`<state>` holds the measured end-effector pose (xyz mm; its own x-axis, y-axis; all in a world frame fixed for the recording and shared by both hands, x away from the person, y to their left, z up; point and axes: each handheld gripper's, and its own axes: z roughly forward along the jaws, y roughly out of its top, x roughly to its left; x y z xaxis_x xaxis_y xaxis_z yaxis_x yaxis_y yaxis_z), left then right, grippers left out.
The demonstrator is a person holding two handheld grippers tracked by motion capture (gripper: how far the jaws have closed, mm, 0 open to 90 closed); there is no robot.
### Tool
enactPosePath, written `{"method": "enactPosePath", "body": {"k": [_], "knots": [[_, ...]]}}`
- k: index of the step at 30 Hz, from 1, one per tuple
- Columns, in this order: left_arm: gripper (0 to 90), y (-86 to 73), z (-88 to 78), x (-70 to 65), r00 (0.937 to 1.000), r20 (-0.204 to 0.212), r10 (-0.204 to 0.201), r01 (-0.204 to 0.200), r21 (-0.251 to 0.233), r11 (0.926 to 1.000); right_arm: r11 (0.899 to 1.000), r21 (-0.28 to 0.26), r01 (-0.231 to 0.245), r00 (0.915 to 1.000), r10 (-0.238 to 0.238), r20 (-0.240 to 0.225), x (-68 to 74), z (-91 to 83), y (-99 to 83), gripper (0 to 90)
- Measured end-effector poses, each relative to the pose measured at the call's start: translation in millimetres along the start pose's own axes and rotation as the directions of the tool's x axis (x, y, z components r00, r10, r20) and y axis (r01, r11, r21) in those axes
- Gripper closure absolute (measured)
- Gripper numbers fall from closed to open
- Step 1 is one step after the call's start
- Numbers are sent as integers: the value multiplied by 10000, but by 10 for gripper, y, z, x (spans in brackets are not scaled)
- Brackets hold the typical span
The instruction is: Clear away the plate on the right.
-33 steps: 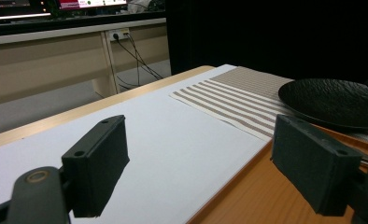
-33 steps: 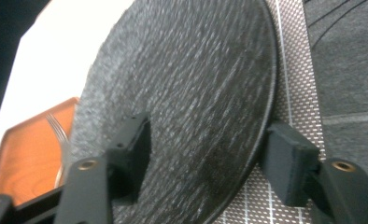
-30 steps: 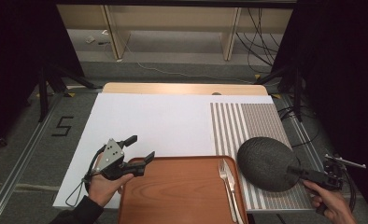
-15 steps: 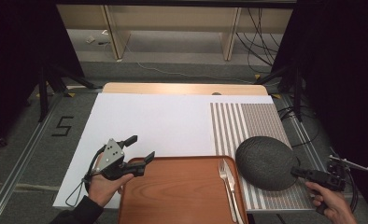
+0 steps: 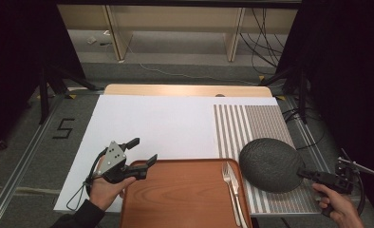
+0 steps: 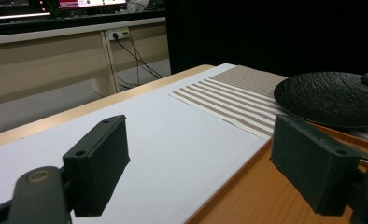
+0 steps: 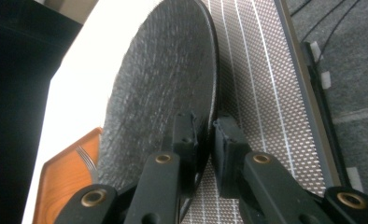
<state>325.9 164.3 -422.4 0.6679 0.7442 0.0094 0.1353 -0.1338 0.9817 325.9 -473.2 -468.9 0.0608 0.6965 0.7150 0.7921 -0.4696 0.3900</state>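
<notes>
Pinching the black textured plate (image 5: 271,164) by its rim at 3 o'clock, the right gripper (image 5: 313,175) has just been closing, its jaws now clamped on the edge.

The plate rests on the striped placemat (image 5: 256,124), just beside the wooden tray (image 5: 175,197) and its fork (image 5: 230,183). It looks stiff, fairly heavy and breakable, so an edge grip may tip. The left gripper (image 5: 143,153) stands spread at the tray's 10 o'clock corner.

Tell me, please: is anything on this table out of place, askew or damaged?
Nothing looks damaged or spilled. The black plate lies on the striped placemat, its edge clamped by the right gripper, whose jaws have just been closing. The fork lies straight on the wooden tray.
</notes>
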Motion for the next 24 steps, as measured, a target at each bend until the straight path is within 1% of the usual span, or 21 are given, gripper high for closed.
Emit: {"method": "enactPosePath", "body": {"k": [2,4,5,8,10,13,15,16,18,24], "knots": [[188,0,-1,-1,10000,-2,0,0,-2,10000,9999,-86,-73,10000,72,-67,-1,-6,5,825],[187,0,-3,-2,10000,-9,-4,4,-3,10000,9995,-232,-235,9987,224,-455,2,-36,20,859],[188,0,-5,-3,10000,-13,-2,2,-4,10000,9995,-298,-131,9985,115,-539,8,-41,25,865],[188,-1,-9,-2,10000,-17,0,0,-3,10000,9994,-341,-87,9985,68,-546,37,-44,35,865],[188,1,-14,-1,10000,-35,-4,4,-17,10000,9994,-299,-146,9977,126,-667,32,-48,41,870],[187,0,-17,1,10000,-48,-24,24,-16,10000,9994,-344,-77,9975,53,-710,36,-48,47,875],[187,-1,-21,1,10000,-49,-12,12,-2,10000,9994,-349,62,9974,-87,-718,53,-53,58,876],[187,0,-24,1,10000,-61,-13,13,-16,10000,9994,-337,40,9971,-65,-762,61,-59,60,876],[188,0,-25,2,10000,-65,-9,9,-12,10000,9993,-360,127,9970,-154,-753,61,-59,62,877],[189,-2,-23,2,10000,-60,-14,14,2,10000,9989,-469,87,9972,-121,-735,60,-53,61,879]]}}
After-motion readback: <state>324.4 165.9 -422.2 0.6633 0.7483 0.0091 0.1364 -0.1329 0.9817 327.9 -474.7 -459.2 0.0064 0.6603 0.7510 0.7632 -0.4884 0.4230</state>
